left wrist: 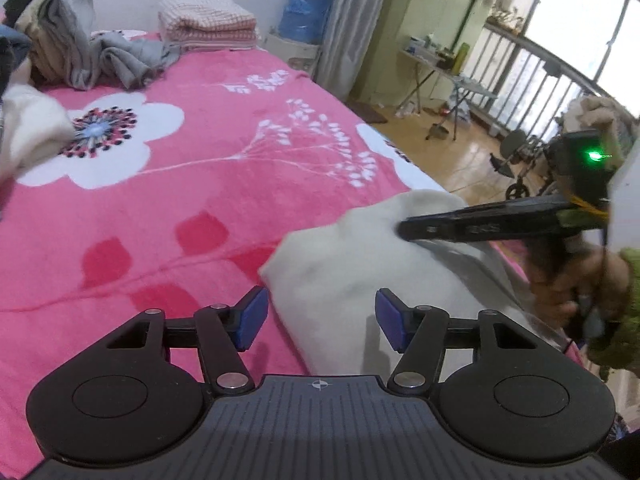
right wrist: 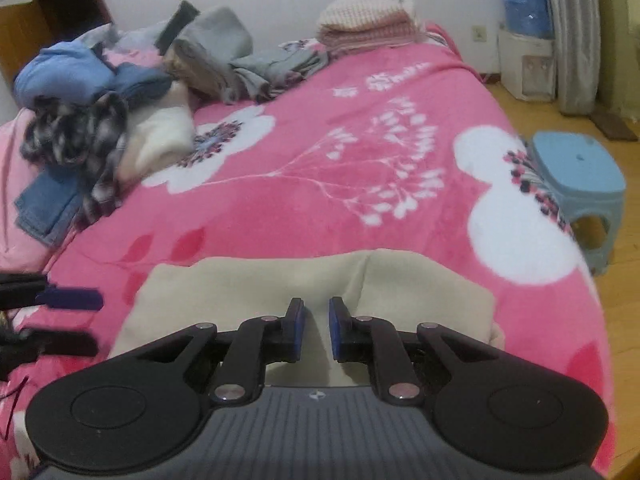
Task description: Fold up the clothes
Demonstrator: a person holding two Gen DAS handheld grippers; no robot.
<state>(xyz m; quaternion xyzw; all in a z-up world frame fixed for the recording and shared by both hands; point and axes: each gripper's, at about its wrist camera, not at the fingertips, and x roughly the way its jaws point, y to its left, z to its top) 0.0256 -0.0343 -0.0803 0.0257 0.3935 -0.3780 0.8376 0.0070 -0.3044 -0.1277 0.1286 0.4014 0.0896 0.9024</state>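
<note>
My two wrist cameras ride low over the near end of the pink bed (left wrist: 192, 200), angled down towards the far wall; both share the cream garment (right wrist: 320, 276) and folded towels (left wrist: 206, 22).

Cream soft fleece garment (right wrist: 248, 292), folded flat w/ centre crease, laid at near edge of pink floral blanket (right wrist: 304, 200). Unfolded clothes pile (right wrist: 100, 92) heaped at far-left corner.
</note>
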